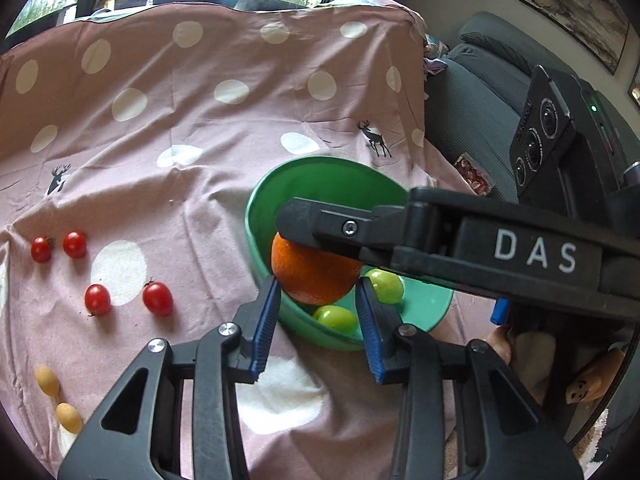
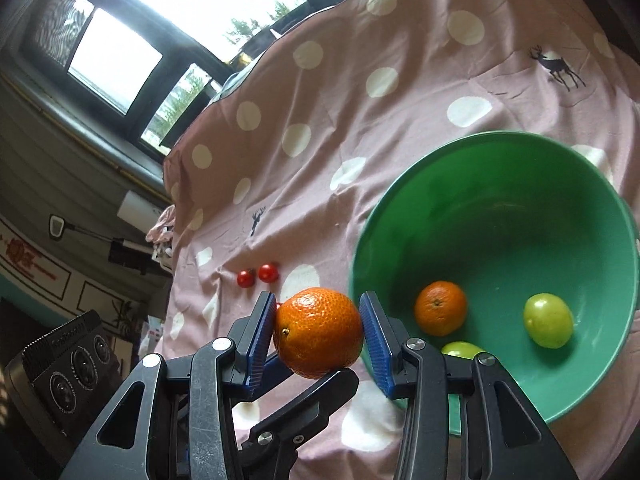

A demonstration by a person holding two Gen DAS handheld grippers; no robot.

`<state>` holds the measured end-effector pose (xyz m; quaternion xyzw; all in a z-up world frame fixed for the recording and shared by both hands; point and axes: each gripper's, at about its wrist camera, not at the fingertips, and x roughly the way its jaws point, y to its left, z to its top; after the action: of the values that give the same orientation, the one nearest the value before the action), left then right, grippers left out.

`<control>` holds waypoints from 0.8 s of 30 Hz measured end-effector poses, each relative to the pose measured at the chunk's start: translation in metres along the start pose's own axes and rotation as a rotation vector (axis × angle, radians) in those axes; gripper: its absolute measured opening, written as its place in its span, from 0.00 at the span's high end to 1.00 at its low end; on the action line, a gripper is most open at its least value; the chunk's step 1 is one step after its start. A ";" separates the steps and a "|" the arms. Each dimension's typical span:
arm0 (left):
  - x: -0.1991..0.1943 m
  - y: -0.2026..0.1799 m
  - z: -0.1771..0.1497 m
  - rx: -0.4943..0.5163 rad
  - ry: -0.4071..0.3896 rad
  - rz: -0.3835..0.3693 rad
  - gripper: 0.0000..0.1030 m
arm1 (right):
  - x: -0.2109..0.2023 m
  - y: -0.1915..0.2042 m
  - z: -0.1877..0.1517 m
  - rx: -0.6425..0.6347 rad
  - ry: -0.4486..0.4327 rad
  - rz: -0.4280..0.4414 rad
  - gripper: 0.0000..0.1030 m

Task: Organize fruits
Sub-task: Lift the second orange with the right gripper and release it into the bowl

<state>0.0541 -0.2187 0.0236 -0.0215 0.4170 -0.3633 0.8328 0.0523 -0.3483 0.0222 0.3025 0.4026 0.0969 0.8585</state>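
My right gripper [image 2: 318, 330] is shut on an orange mandarin [image 2: 319, 330] and holds it just left of the green bowl's rim [image 2: 360, 248]. In the left wrist view the same mandarin [image 1: 314, 276] hangs over the bowl [image 1: 256, 216] under the right gripper's black finger. The bowl holds a smaller mandarin [image 2: 440, 308] and two green fruits [image 2: 548, 320], [image 2: 460, 349]. My left gripper [image 1: 316, 312] is open and empty at the bowl's near rim. Several cherry tomatoes [image 1: 158, 299] lie on the cloth to the left.
A pink polka-dot cloth [image 1: 200, 140] covers the table. Two tan oval fruits [image 1: 48, 380], [image 1: 69, 417] lie at the near left. A grey sofa [image 1: 480, 92] stands beyond the table's right edge. Windows are behind the table.
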 end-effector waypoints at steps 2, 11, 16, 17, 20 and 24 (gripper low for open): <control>0.008 -0.010 0.004 0.016 0.008 -0.009 0.63 | -0.008 -0.011 0.005 0.019 -0.009 -0.007 0.56; 0.053 -0.037 0.011 0.028 0.095 -0.052 0.63 | -0.023 -0.060 0.015 0.129 -0.004 -0.064 0.55; 0.071 -0.041 0.009 0.006 0.143 -0.056 0.63 | -0.018 -0.077 0.016 0.159 0.040 -0.107 0.55; 0.072 -0.041 0.008 0.004 0.147 -0.054 0.63 | -0.017 -0.079 0.016 0.161 0.046 -0.117 0.55; 0.073 -0.041 0.006 -0.003 0.155 -0.040 0.64 | -0.014 -0.077 0.015 0.142 0.059 -0.149 0.55; 0.064 -0.037 0.005 -0.024 0.139 -0.034 0.63 | -0.011 -0.070 0.014 0.102 0.067 -0.216 0.55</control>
<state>0.0612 -0.2871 -0.0044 -0.0134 0.4777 -0.3728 0.7954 0.0500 -0.4146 -0.0060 0.2974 0.4657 -0.0068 0.8334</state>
